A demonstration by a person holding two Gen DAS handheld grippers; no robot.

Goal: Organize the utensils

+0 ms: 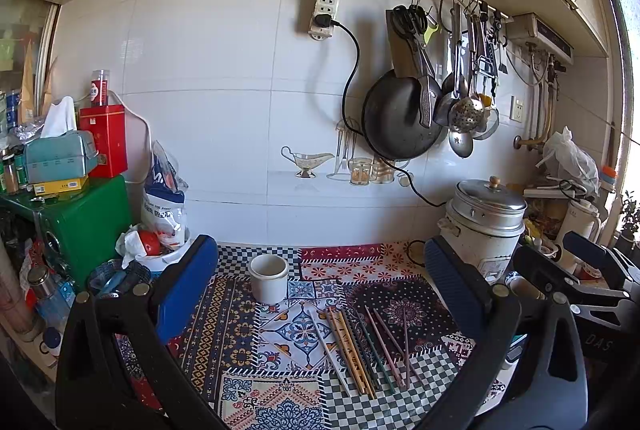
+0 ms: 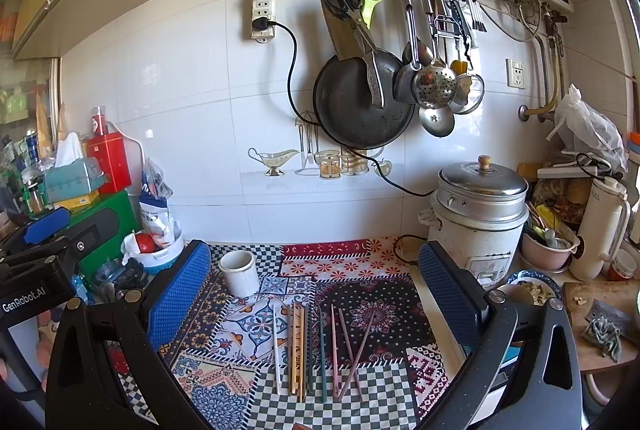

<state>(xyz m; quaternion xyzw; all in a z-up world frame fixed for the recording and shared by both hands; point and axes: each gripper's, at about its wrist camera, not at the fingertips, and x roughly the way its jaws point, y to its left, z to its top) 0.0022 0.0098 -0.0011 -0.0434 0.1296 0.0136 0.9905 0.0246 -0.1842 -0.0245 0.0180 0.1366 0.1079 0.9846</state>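
Several chopsticks (image 1: 360, 350) in white, tan, green and pink lie side by side on the patchwork cloth; they also show in the right wrist view (image 2: 320, 350). A white ceramic cup (image 1: 269, 278) stands upright behind them, left of centre, and shows in the right wrist view (image 2: 239, 272). My left gripper (image 1: 320, 290) is open and empty, held above the cloth short of the chopsticks. My right gripper (image 2: 316, 294) is open and empty, at a similar height. Each gripper shows at the edge of the other's view.
A rice cooker (image 2: 480, 213) stands at the back right, its cord running up the tiled wall. A pan (image 2: 360, 101) and ladles hang above. A green box (image 1: 80, 222), bags and bottles crowd the left. Bowls, a kettle (image 2: 600, 226) and a cutting board sit right.
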